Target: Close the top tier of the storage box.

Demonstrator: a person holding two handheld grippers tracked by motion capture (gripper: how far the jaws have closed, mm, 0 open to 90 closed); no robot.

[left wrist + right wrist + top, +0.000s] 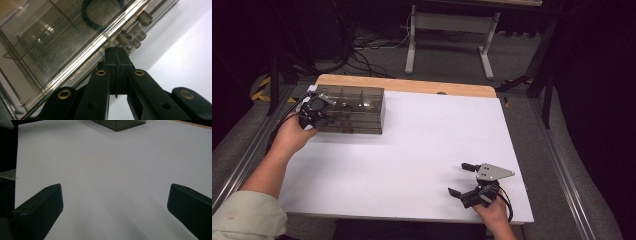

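A smoky see-through box [354, 111] with inner dividers stands at the back left of the white table [422, 140]. My left gripper [328, 119] is at the box's near left corner, held by a hand. In the left gripper view its jaws are pressed together, tips [115, 51] just below the box's small clasp knobs [126, 37], with nothing seen between the pads. A dark ring [90, 21] lies inside the box [57, 40]. My right gripper [458, 178] rests at the front right, jaws wide apart over bare table [115, 192]. A corner of the box [120, 123] shows far off.
The table's wooden back edge [412, 85] runs behind the box. Beyond it are a white desk frame [447, 25] and cables on the floor [362, 55]. Metal rails [562, 165] flank the table.
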